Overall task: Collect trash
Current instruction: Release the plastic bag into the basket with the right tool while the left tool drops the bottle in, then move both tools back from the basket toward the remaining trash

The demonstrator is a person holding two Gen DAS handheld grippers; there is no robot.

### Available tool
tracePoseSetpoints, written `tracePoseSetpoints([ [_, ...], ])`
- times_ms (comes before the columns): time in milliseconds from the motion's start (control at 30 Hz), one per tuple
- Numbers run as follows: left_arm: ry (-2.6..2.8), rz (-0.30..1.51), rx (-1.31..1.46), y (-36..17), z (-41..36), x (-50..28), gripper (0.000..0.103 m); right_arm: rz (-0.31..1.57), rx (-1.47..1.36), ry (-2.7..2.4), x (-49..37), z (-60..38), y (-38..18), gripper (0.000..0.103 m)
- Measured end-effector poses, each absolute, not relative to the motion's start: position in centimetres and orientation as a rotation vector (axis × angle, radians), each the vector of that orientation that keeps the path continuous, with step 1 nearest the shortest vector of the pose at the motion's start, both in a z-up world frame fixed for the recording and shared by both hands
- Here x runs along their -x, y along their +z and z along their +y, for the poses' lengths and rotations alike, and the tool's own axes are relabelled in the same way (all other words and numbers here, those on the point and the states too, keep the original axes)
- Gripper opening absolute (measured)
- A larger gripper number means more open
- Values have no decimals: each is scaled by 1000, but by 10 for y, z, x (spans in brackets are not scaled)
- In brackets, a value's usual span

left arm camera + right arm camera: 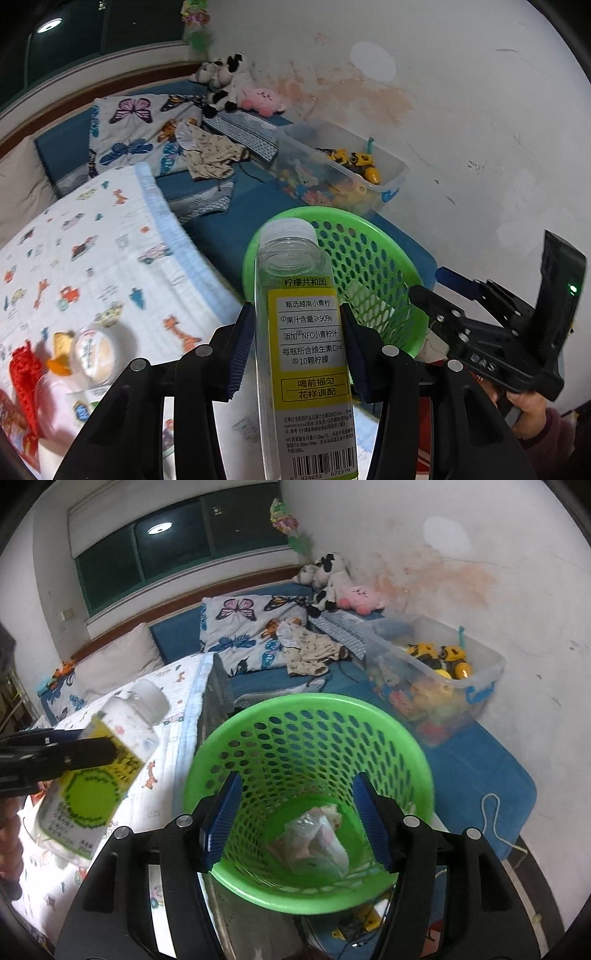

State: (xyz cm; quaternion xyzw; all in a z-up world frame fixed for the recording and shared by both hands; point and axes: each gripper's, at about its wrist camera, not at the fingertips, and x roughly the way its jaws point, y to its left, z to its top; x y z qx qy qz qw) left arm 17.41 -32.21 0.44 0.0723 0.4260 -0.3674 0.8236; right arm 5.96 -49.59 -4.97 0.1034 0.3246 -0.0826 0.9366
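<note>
My left gripper (297,350) is shut on a clear plastic bottle (304,332) with a yellow label and white cap, held upright just left of the green perforated basket (373,251). In the right wrist view the same bottle (99,768) shows at the left in the other gripper's black fingers. My right gripper (295,823) hangs open over the basket (310,709), nothing between its blue pads. A crumpled clear plastic bag (317,845) lies at the basket's bottom. In the left wrist view the right gripper's black body (517,339) sits at the basket's right side, a hand below it.
A printed white blanket (92,258) covers the bed, with a small lidded cup (96,354), an orange scrap (61,354) and red packaging (22,373) on it. A clear toy bin (343,170), plush toys (236,85) and a butterfly pillow (136,129) lie beyond on the blue mat.
</note>
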Motion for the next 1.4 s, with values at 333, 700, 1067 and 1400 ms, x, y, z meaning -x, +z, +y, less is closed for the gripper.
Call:
tracePoseSetpoints([
  [333, -820, 968, -209, -14, -374, -182, 45, 657, -240, -188, -41, -510, -55, 63],
  [700, -845, 1056, -273, -42, -419, -191, 45, 676, -272, -206, -32, -521, -70, 67],
  [1067, -872, 1068, -198, -39, -404, -189, 51, 666, -281, -202, -24, -519, -69, 68],
  [1400, -816, 984, -136, -12, -338, -165, 53, 632, -261, -156, -16, -489, -53, 70],
])
